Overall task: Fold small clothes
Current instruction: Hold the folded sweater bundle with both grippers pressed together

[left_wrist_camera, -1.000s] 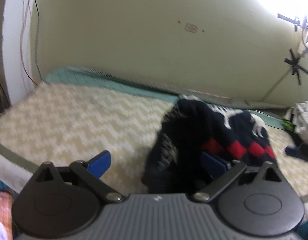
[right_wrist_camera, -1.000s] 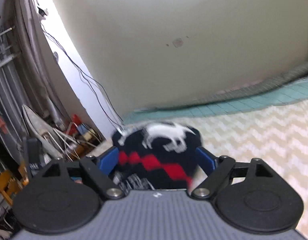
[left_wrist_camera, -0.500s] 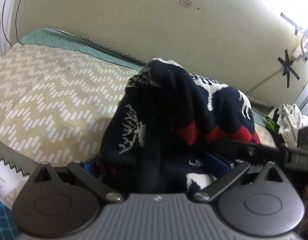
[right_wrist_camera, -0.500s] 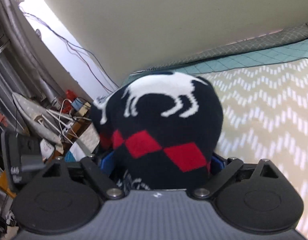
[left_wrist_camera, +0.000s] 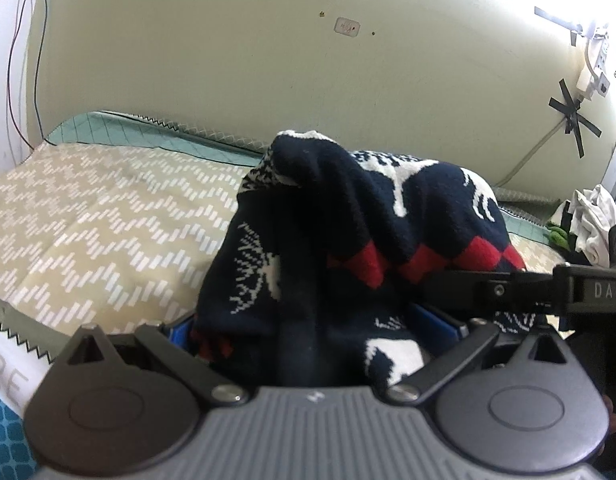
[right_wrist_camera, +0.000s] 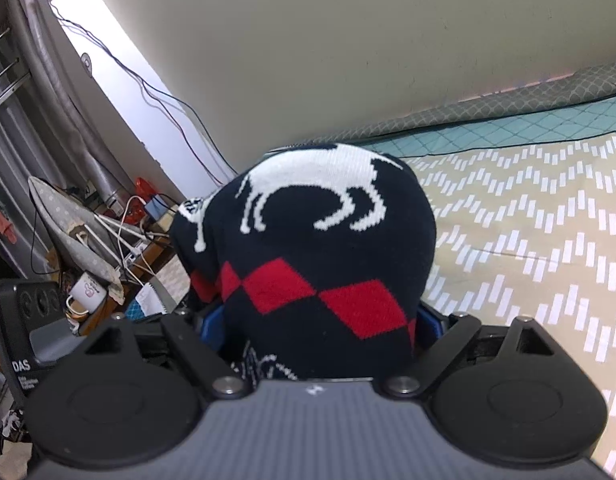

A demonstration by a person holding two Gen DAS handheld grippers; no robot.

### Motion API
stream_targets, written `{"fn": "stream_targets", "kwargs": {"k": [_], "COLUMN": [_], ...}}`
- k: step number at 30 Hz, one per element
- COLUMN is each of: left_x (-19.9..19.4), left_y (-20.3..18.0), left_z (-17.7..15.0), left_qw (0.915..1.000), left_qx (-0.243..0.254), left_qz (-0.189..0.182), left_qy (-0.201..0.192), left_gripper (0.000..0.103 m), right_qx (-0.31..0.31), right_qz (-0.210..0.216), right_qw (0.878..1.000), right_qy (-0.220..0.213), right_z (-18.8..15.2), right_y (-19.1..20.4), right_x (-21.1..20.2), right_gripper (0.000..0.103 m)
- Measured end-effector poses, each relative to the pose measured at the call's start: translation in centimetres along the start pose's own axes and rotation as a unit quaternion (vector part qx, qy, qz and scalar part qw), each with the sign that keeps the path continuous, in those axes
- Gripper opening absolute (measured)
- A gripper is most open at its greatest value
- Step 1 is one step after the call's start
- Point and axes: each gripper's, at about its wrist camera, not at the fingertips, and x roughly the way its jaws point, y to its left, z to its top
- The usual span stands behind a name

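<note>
A navy knitted sweater with white animal figures and red diamonds lies bunched in a heap on the bed. My left gripper stands wide, and the sweater's near folds fill the gap between its blue pads. In the right wrist view the sweater bulges up between the jaws of my right gripper. Those jaws are closing from their widest, and its blue pads sit at the cloth's sides. The right gripper's black finger reaches into the heap from the right of the left wrist view.
The bed carries a beige zigzag cover over a teal quilt, with a wall behind. White clothes lie at the bed's right end. Beyond the edge are an ironing board, a mug and cables.
Both grippers have moved in on the sweater; it now fills both jaw gaps. A second ago the left jaws held only air, and the heap lay farther off.
</note>
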Motion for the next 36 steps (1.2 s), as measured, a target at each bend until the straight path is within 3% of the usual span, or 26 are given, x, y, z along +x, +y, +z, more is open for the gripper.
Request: {"fn": "stream_targets", "kwargs": {"k": [23,36], "left_x": [-0.2,0.0], "left_y": [0.0,1.0], "left_z": [-0.1,-0.1], "left_qw": [1.0000,0.9991], "left_qx": [-0.007,-0.034], "left_qz": [-0.001,-0.022], "left_qy": [0.000,0.014], "left_gripper": [0.103,0.103], "right_qx": [-0.004,0.000], "right_qz": [-0.001,-0.018], "right_qw": [1.000,1.000], "right_qy": [0.000,-0.016], "right_z": [0.1,-0.9], "right_y": [-0.1,0.0], "right_x": [0.0,-1.1], "right_gripper": [0.087,0.088]}}
